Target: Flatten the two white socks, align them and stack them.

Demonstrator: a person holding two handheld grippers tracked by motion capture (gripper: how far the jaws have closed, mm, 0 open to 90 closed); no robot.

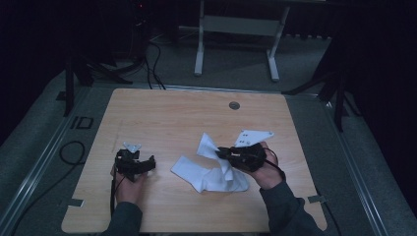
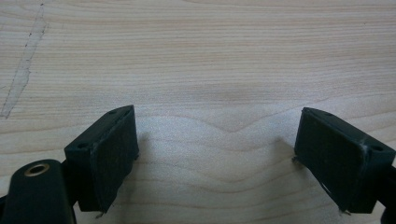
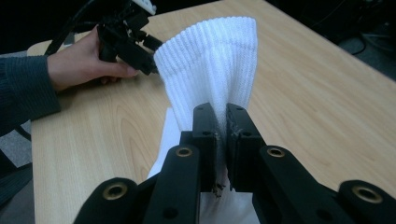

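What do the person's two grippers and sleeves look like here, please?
Both the left gripper and the right gripper are black, with flat rectangular jaws and brass-ringed screw holes. Each carries a pale three-cornered plate and a black cable. The sleeves are dark grey ribbed knit.

Sock (image 3: 212, 65): in the right gripper view its lower part is hidden behind the right claw (image 3: 223, 140), whose jaws pinch the fabric, and runs off the bottom edge.
Sock in the high view: the part under the right claw (image 1: 221, 153) and hand (image 1: 268, 172) is covered.
Left claw (image 2: 217, 154): its body is cut off by the bottom edge in the left gripper view.
Left claw from above (image 1: 142, 164): too small and dark to make out the jaws.
Table (image 1: 172, 118): the near edge is partly hidden by the sleeves.
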